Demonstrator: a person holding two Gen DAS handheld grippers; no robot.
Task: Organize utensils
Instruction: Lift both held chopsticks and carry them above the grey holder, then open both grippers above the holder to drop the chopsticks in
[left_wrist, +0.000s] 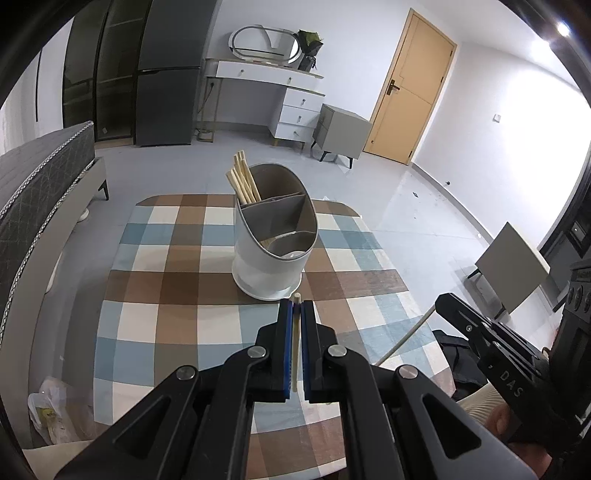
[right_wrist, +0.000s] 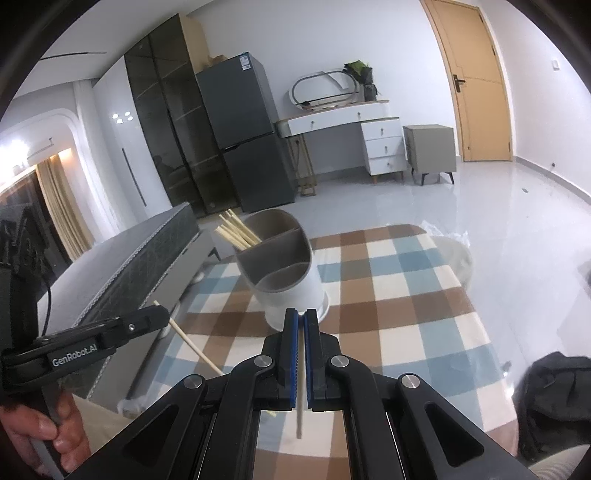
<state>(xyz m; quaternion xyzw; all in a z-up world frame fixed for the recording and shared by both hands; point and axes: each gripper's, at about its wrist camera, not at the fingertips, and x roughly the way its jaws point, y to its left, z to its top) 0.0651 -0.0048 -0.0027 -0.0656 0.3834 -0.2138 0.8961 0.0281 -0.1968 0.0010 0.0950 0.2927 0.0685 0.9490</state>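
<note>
Clamped lengthwise between the blue-padded jaws of the left gripper (left_wrist: 296, 304) is one wooden chopstick (left_wrist: 295, 347), its tip protruding just past the fingertips. Right gripper (right_wrist: 301, 314) jaws are likewise closed to a narrow gap on a second chopstick (right_wrist: 300, 387). Beyond both grippers, a white utensil holder (left_wrist: 271, 236) stands upright on the checkered tabletop (left_wrist: 177, 295); its rear compartment contains a bundle of chopsticks (left_wrist: 243, 181), leaning left.
</note>
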